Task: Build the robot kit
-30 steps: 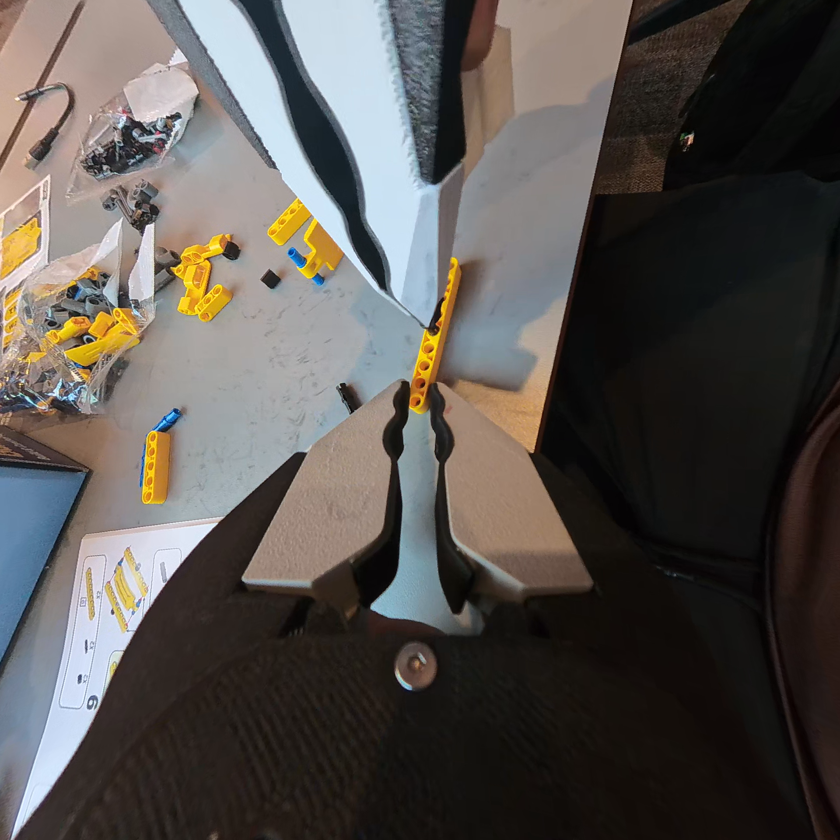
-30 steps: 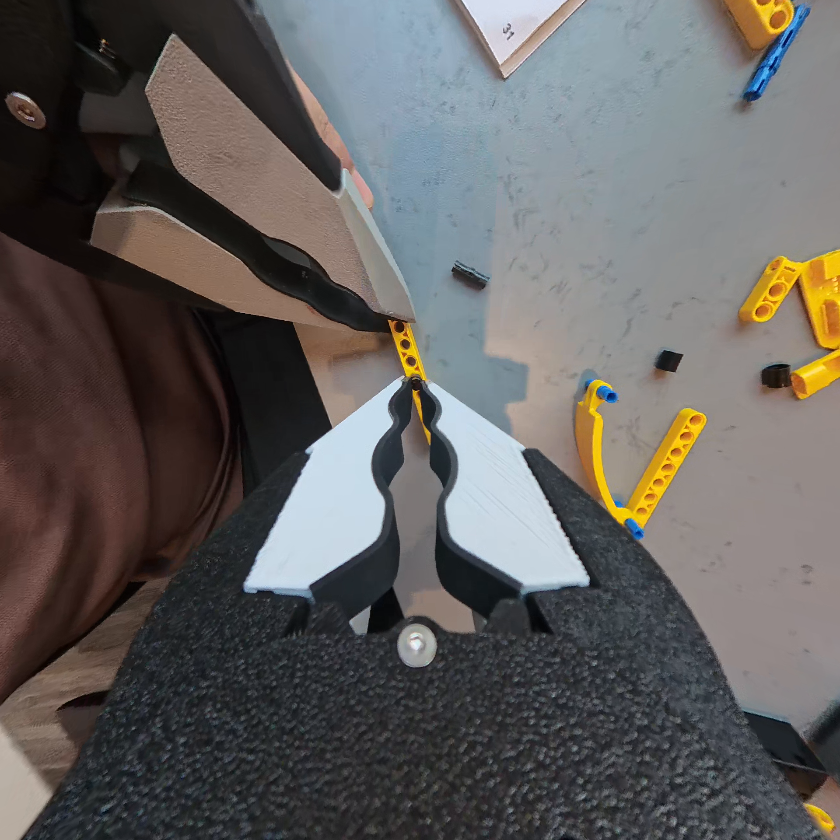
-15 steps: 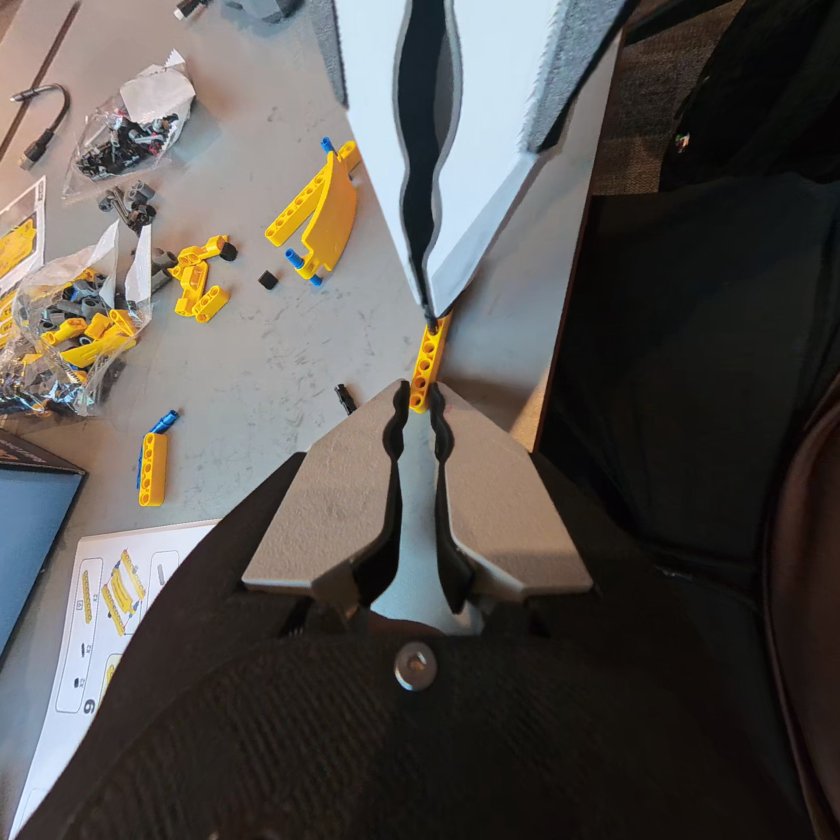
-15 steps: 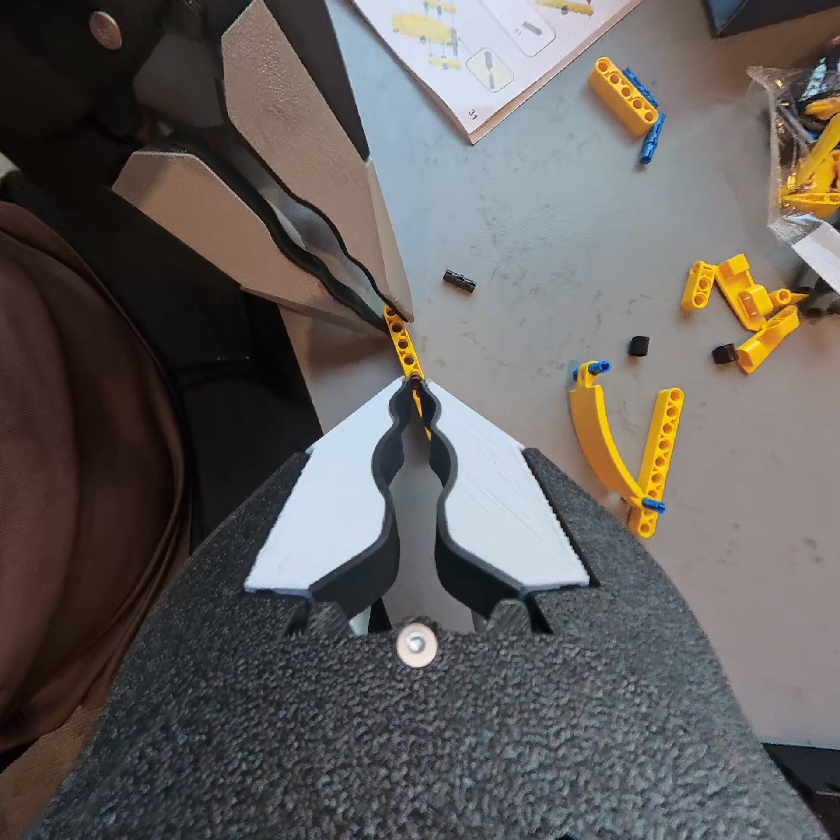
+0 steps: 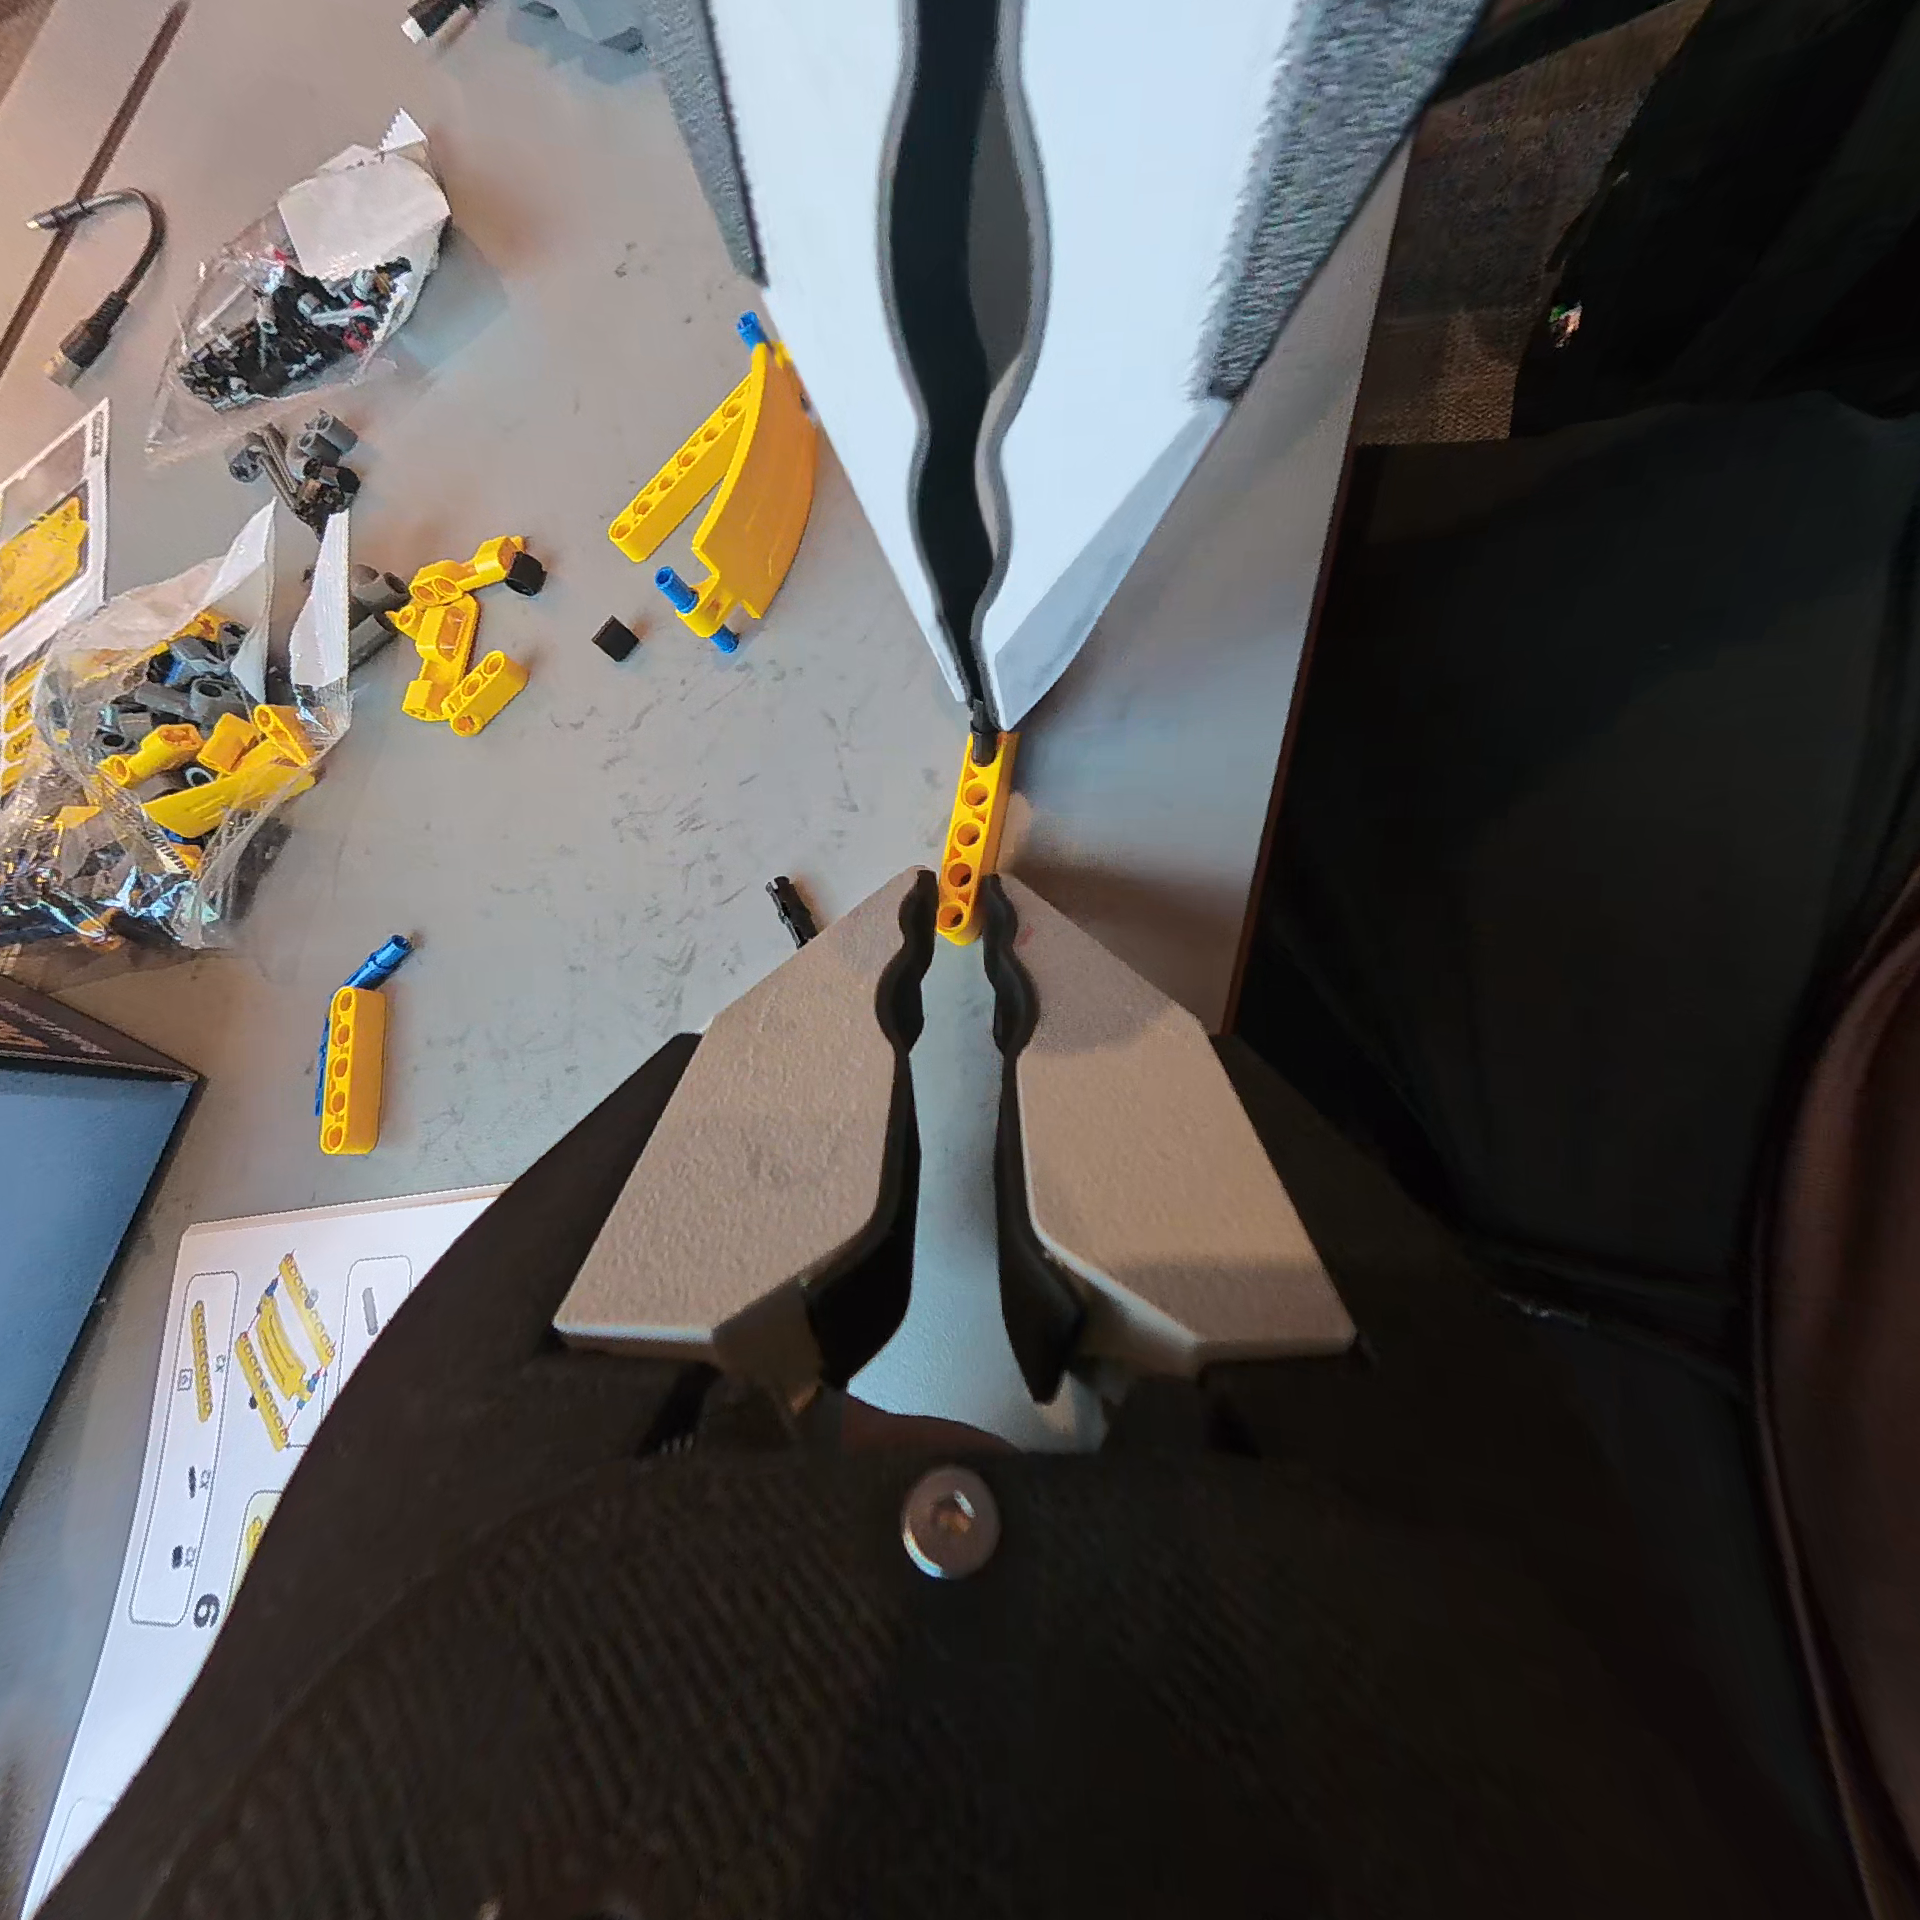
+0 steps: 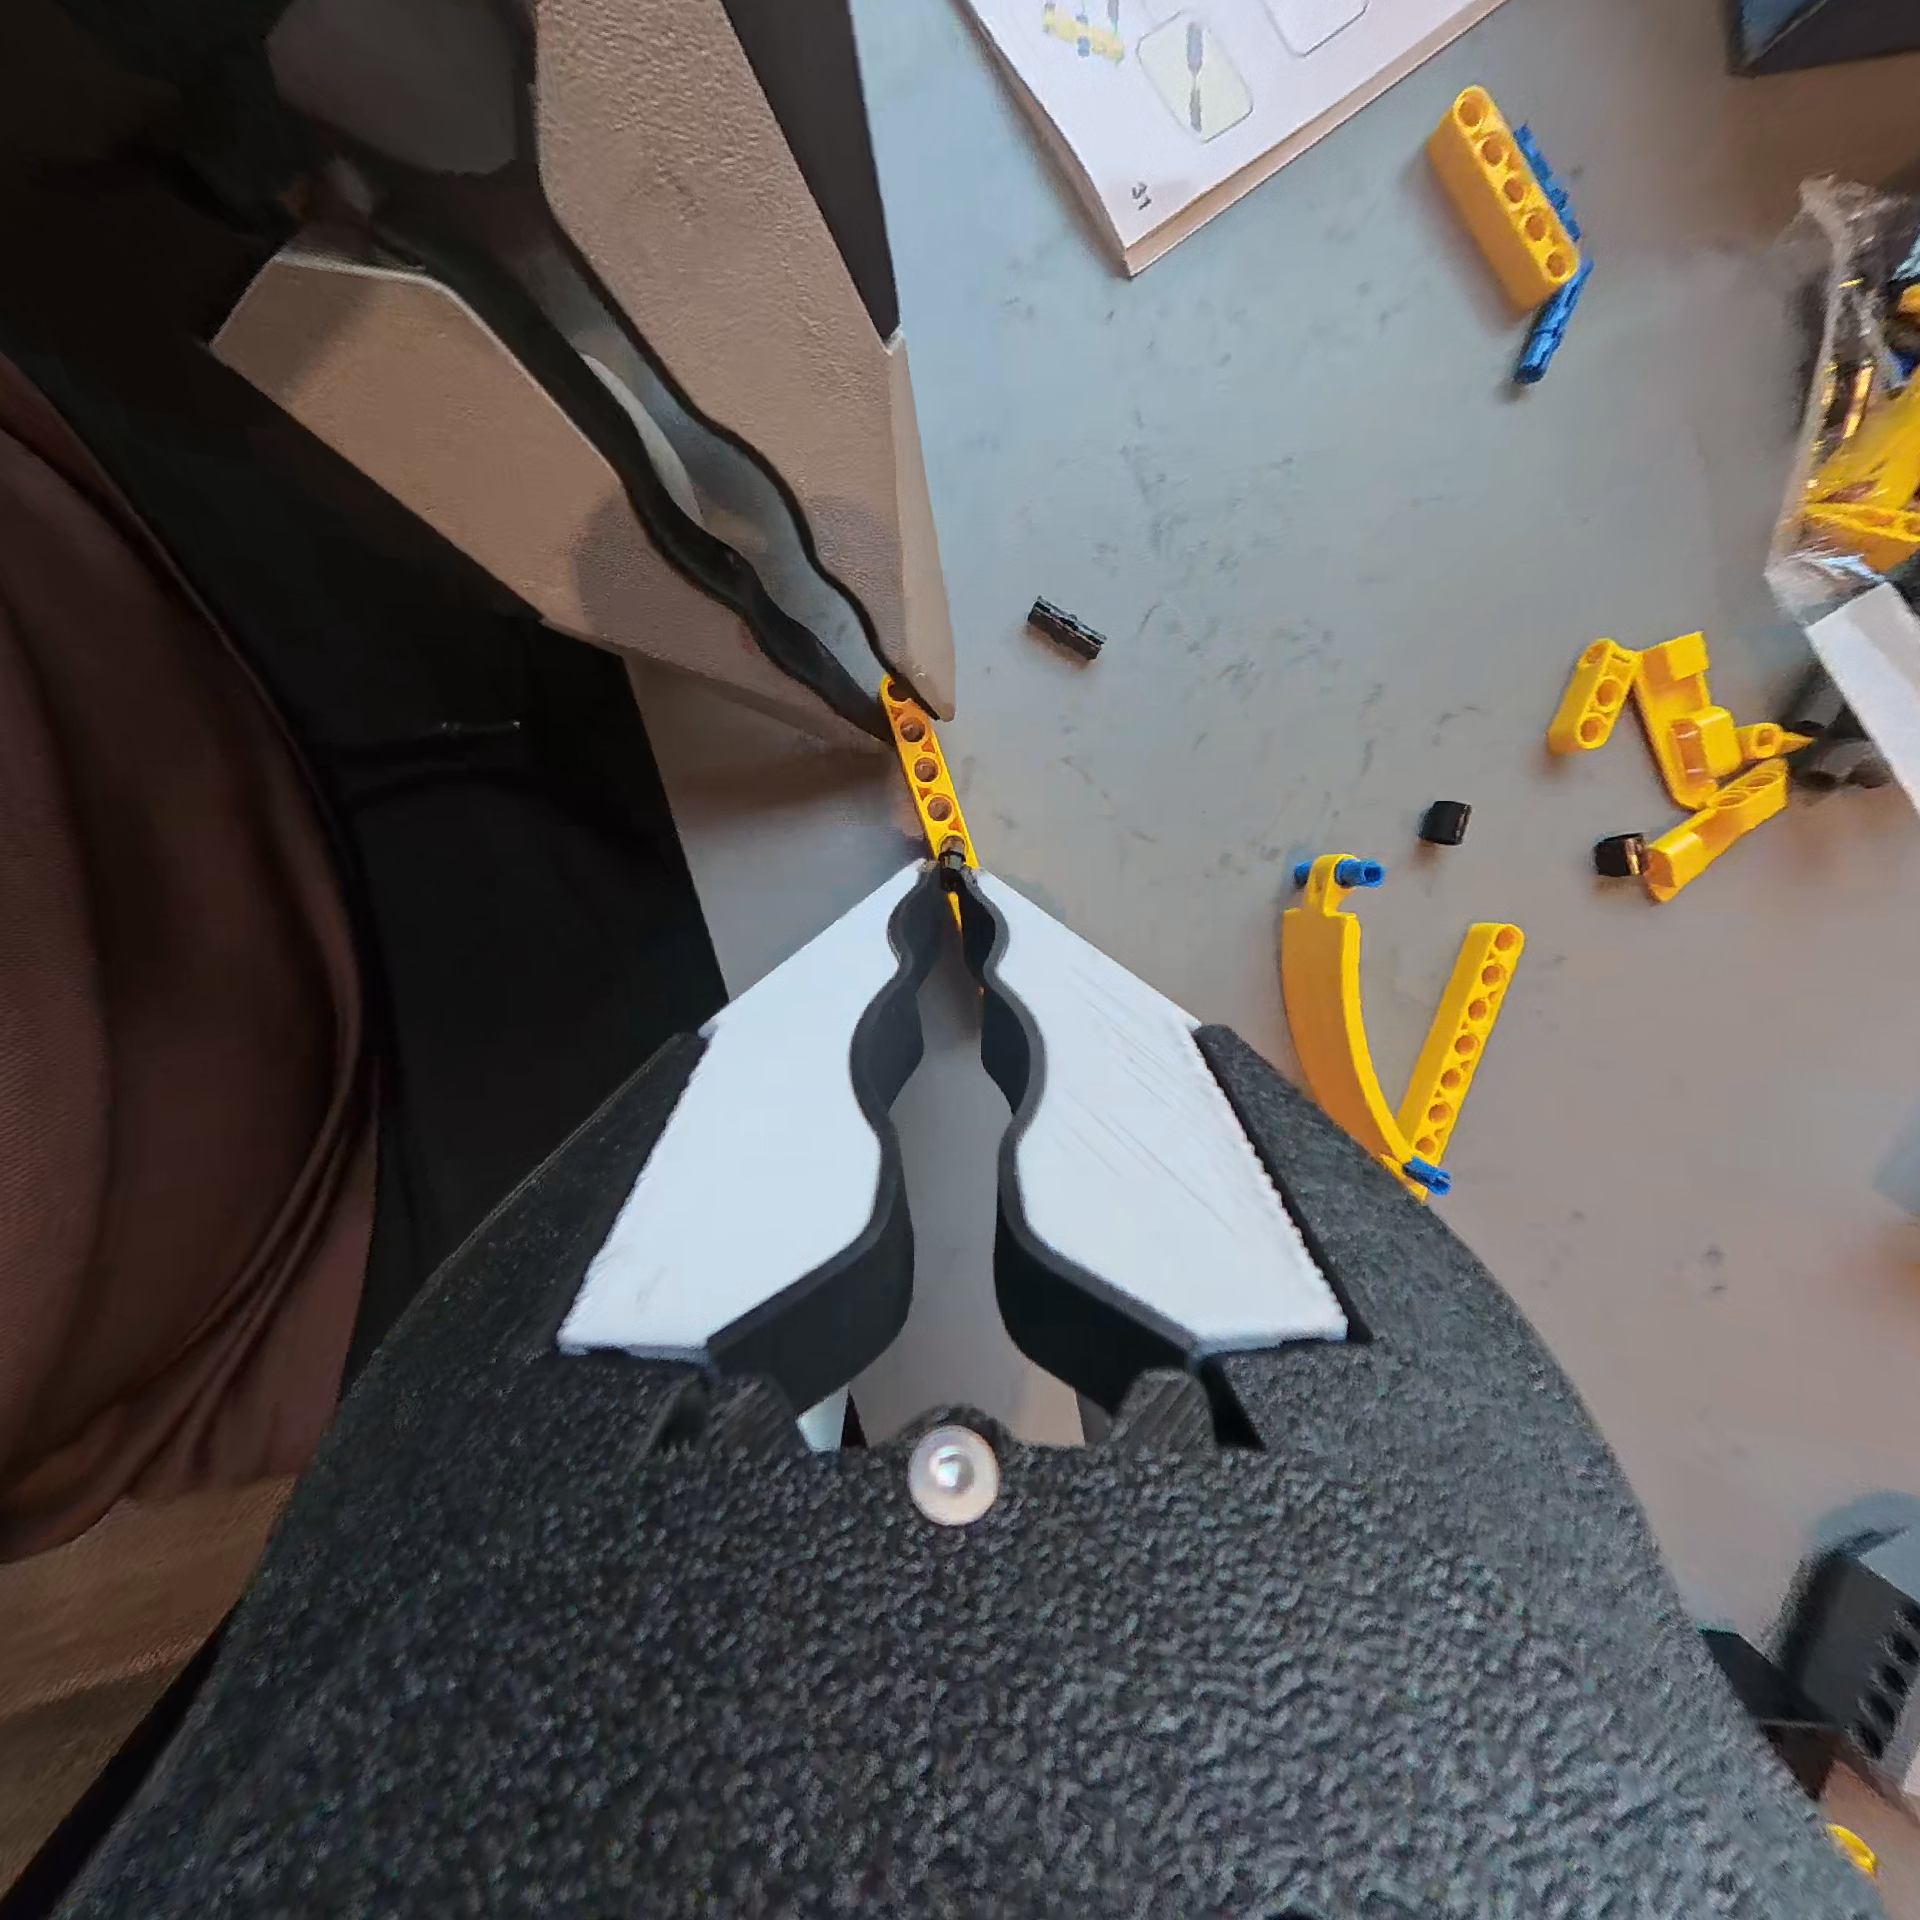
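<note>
A grey, scuffed table (image 5: 582, 852) fills both views, its near edge running just beside the two grippers, with dark fabric beyond it.

A slim yellow beam (image 5: 971, 831) pierced by a row of round holes is held above the table close to that edge, spanning from one gripper to the other. The left gripper (image 5: 958, 902), grey-faced with wavy black pads, has its jaws nearly closed and pinches one end of the beam at the tips. The right gripper (image 6: 951, 878), white-faced, meets it head-on; its tips are almost together around a small black pin (image 6: 950, 871) sitting at the beam's other end. Whether they press the pin alone or the beam too is hard to tell.

Loose parts lie across the table: a curved yellow panel (image 5: 753, 488) joined to a holed beam with blue pins, a short yellow beam (image 5: 351, 1070) beside a blue pin, a black pin (image 5: 787, 904) near the left gripper, a small black cube (image 5: 615, 636), a cluster of small yellow connectors (image 5: 457, 644), and two opened plastic bags (image 5: 166, 748) of pieces. An open instruction booklet (image 5: 208, 1455) lies at the near left, a dark box (image 5: 73, 1164) beside it.
</note>
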A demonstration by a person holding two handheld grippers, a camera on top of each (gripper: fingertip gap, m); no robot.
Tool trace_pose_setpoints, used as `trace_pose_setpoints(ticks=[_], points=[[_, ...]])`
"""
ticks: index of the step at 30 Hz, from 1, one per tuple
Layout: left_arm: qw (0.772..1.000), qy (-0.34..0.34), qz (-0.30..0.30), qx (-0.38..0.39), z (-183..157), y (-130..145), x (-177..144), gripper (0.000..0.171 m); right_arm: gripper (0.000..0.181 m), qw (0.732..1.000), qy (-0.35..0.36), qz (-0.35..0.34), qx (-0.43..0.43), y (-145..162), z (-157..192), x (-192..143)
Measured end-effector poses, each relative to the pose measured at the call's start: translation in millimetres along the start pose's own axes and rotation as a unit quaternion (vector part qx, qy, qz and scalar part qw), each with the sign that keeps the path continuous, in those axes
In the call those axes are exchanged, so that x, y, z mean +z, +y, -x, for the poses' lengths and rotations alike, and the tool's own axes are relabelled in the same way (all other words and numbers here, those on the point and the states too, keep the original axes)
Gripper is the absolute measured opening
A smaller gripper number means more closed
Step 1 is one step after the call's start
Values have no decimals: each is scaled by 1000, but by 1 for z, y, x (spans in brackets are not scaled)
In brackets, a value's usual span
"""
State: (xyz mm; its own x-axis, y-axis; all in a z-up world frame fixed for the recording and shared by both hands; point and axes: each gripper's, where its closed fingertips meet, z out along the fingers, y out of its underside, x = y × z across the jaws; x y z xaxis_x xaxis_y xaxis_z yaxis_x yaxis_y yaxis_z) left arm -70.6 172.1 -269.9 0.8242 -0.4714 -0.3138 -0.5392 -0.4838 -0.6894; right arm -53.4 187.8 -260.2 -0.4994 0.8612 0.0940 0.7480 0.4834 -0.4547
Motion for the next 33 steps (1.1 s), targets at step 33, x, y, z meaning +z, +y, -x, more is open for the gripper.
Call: trace_pose_setpoints(ticks=[33], points=[[1000,5,0,-5,0,0,0,5,2,975,-152,151,65,2,-1,0]])
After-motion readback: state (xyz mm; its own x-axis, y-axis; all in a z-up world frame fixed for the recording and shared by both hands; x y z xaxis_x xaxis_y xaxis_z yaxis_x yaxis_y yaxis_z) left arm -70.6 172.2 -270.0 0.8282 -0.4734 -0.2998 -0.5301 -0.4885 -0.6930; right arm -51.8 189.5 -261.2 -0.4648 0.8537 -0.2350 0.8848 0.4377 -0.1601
